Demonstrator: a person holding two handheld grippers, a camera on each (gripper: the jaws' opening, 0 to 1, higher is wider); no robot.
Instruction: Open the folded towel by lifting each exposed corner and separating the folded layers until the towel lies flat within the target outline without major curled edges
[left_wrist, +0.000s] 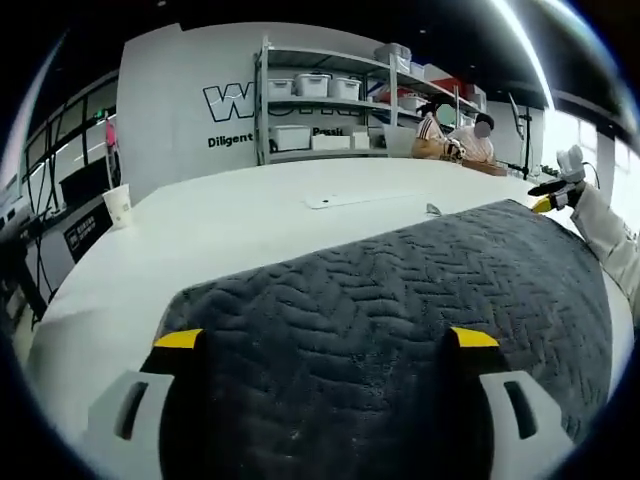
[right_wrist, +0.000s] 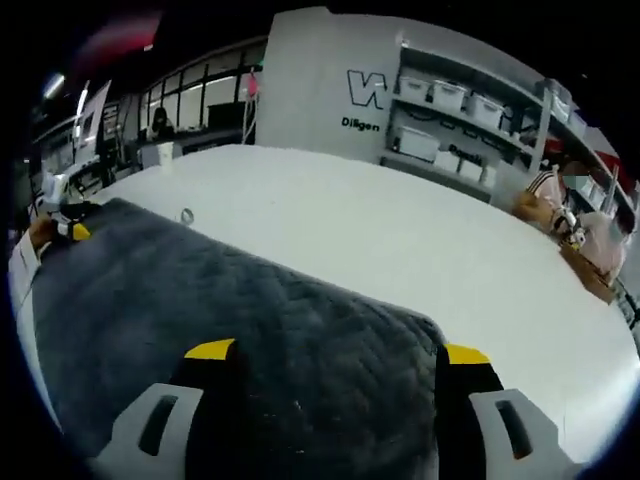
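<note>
— Two corners of the grey towel (left_wrist: 400, 300) look pinned on the white table (left_wrist: 250, 220)?
— Seemingly; left gripper (left_wrist: 327, 345) and right gripper (right_wrist: 335, 355) stand wide astride its near edge. Uneven pulls could curl that edge.

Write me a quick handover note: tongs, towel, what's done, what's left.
Left tongs: open, low over one end of the grey towel, holding nothing.
Right tongs: open, low over the opposite end, holding nothing; they show in the left gripper view at the towel's far corner.
Towel: spread wide on the white table, surface looks mostly flat. No target outline can be made out.
Also there: paper cup near the table edge, shelves behind.
Left: check the corners for curls or remaining folds and smooth them.
</note>
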